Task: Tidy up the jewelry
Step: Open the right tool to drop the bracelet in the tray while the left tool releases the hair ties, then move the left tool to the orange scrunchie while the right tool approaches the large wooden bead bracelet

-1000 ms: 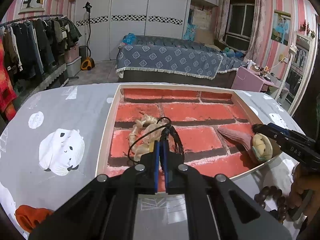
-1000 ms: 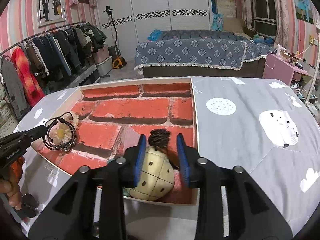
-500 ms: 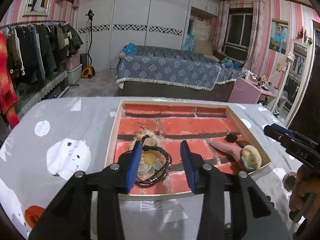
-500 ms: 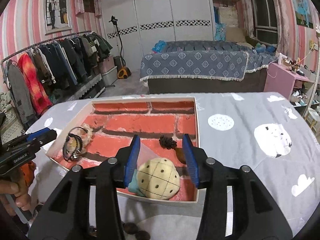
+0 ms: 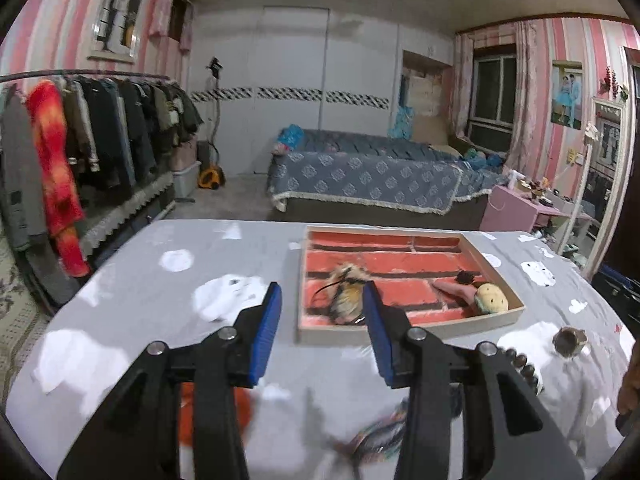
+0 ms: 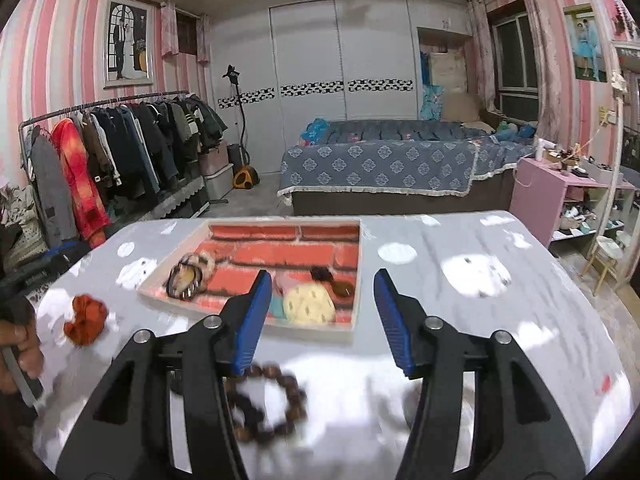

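Both of my grippers hung released above the tabletop, holding nothing.

I counted one shallow tray (image 6: 352,334) lined in a red brick pattern near the middle of each frame, and in it three pieces: a furry hair tie (image 6: 188,276) with dark cords at its left, a cream dotted puff (image 6: 309,304) and a small dark clip (image 6: 320,274) at its right. My left gripper (image 5: 320,320) and right gripper (image 6: 322,312) each had their blue fingers (image 6: 252,320) spread wide. The tabletop (image 6: 500,320) wore a grey cloth with white shapes; behind it stood a bed (image 6: 384,168) and a clothes rack (image 6: 120,144). Only the right view showed the whole brown bead bracelet (image 6: 264,404) at lower centre and the orange scrunchie (image 6: 86,318) clearly; only the left view showed a small dark ring-shaped thing (image 5: 568,342) at the right edge.
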Demonstrator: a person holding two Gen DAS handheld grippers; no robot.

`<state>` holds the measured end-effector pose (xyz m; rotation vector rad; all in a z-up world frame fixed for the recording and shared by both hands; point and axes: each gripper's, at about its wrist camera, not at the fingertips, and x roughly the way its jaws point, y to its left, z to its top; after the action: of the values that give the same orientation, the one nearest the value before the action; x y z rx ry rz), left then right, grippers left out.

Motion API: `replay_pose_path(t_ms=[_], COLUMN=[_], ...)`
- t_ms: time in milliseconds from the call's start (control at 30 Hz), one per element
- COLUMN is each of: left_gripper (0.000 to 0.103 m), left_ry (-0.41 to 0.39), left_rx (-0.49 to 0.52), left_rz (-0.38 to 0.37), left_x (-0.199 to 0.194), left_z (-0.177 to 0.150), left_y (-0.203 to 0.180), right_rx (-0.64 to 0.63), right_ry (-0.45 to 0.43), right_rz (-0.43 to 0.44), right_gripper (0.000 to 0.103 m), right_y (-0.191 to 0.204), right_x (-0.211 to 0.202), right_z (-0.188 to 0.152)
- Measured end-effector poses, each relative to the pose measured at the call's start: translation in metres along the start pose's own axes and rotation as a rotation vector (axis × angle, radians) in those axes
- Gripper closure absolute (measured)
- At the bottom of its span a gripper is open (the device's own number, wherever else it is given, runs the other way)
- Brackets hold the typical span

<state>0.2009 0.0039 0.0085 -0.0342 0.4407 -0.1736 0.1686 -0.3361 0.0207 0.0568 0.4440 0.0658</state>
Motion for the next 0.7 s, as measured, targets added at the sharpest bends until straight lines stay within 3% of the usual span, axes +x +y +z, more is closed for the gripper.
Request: replay_pose_path(t_ms=[67,200,333,500,567,700], left_gripper=[0.052,0.051,0.051,0.051,0.051,0.042], left_ry=[-0.036,-0.074,-0.067,-0.055,-0.084,-0.095], left_rx=[0.015,0.051,0.01,0.03,0.045,0.085], left_rz=[0.038,0.092,0.099,0.101,0.103,0.112], left_x=[-0.021,-0.044,-0.052,-0.056,-0.064,-0.065], left_z=[-0.015,-0.047,-0.068,-0.093,-0.095,-0.098], left_y=[0.004,0.01,0.016,0.008,0.002,-0.007], right_rx=[-0.004,-0.006,0.012,0.004,0.003,-0.033], right_ry=[-0.023,-0.059,-0.06,-0.09,-0.105,-0.109], right_rz=[-0.026,-0.038,-0.03,-0.037,-0.035,-0.049], right_gripper=[0.043,0.042,0.042,0.041,0.041,0.041], right_y=[-0.002,0.002,0.012,0.023,0.025,0.033], right_x=[-0.019,-0.046,-0.057,-0.063,-0.065,-0.063], right_z=[-0.014,-0.039,-0.062,-0.084,-0.089,-0.091])
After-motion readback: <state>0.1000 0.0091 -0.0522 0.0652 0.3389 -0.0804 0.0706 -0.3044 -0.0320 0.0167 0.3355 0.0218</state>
